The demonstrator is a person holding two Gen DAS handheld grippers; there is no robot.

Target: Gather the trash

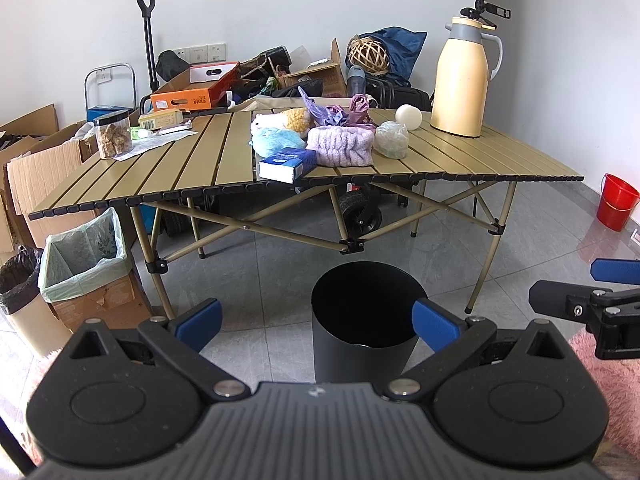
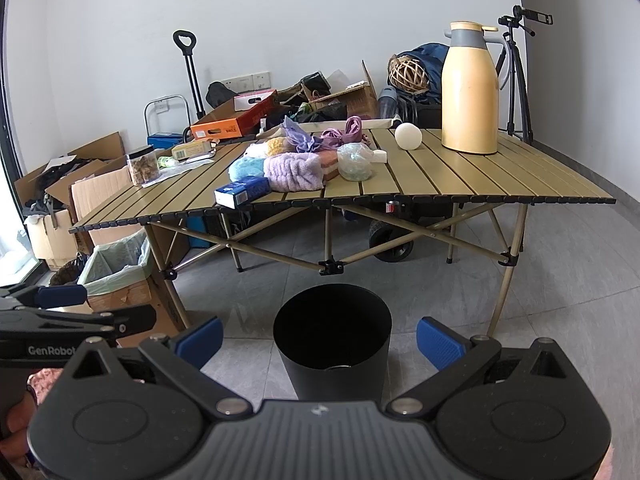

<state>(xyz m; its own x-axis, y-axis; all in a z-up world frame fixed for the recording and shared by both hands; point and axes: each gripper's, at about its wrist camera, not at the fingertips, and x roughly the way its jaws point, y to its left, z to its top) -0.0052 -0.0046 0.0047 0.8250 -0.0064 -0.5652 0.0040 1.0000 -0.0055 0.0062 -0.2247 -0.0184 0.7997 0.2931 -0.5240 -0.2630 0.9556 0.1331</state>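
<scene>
The black bin (image 1: 366,320) stands upright on the floor, mouth up, long axis vertical, straight ahead of both tools and just below their fingers. The left tool (image 1: 317,324) is spread wide and grasps nothing; its right finger (image 1: 434,325) overlaps the bin's rim in view, contact unclear. The right tool (image 2: 320,338) is likewise wide open and empty, the bin between its fingers in view. Beyond the bin, the counter (image 2: 460,184) carries a blue box (image 1: 286,165) at its near edge, a clear crumpled bag (image 1: 391,140), and a yellow jug (image 1: 464,80) farther right.

Slatted folding table (image 1: 192,168) carries kettle (image 1: 464,80), jar (image 1: 113,134), blue box (image 1: 286,165).
</scene>
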